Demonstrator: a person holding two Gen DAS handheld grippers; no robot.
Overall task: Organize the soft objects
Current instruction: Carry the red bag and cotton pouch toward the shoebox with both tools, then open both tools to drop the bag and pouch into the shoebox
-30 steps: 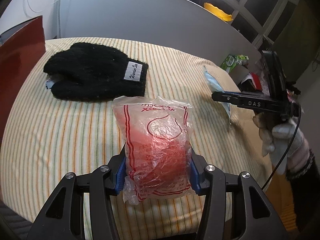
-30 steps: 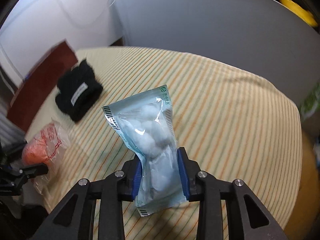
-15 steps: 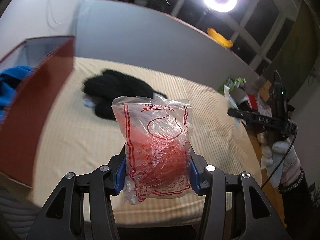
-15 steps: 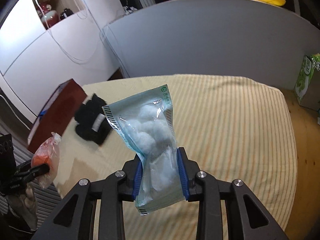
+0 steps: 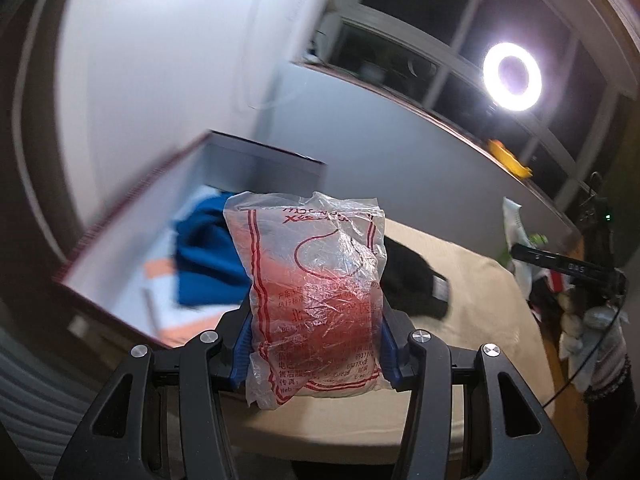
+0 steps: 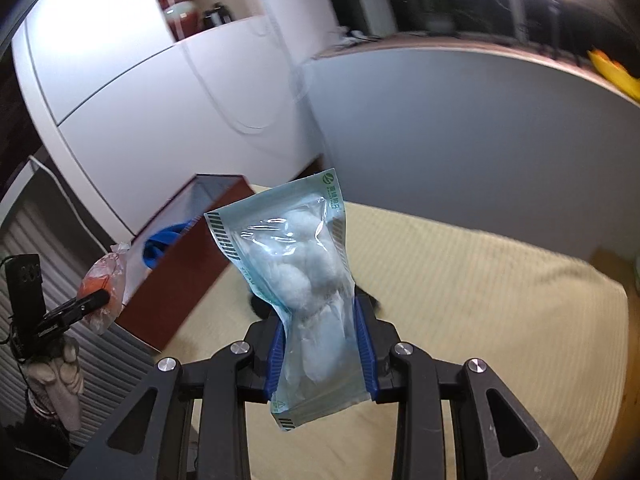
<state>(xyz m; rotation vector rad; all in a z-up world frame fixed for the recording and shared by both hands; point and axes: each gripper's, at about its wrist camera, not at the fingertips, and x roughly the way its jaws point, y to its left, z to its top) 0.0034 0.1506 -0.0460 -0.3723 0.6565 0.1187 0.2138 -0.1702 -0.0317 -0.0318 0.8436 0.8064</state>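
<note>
In the left wrist view, the left hand-held gripper (image 5: 316, 344) is clamping a crinkled clear bag with red print (image 5: 316, 292) between its blue pads, holding it upright at the centre; at nine o'clock from the bag, an open red-sided box (image 5: 120, 248) is sitting with a blue cloth (image 5: 208, 256) and papers inside; at three o'clock from the bag, a black glove (image 5: 412, 284) is lying on the striped desk cloth (image 5: 480, 320); at the far right edge, the right hand-held gripper (image 5: 568, 268) is showing side-on, carried by a gloved hand (image 5: 596, 324).

In the right wrist view, the left hand-held gripper is showing at eight o'clock with the red-printed bag beside the box; at the centre, the right hand-held gripper is squeezing a pale green pouch of white cotton balls (image 6: 296, 276) near its lower half.

Judging from this, both packets are being carried toward the box; doing it well means bringing each packet fully over the opening before loosening the pads, lowering it onto the blue cloth, and keeping the two hand-held grippers from crossing, since both packets are light and slippery.

Both views are blurring; the box floor is half hidden by the bag; the glove is nearly hidden behind the pouch; the small print is unreadable.
</note>
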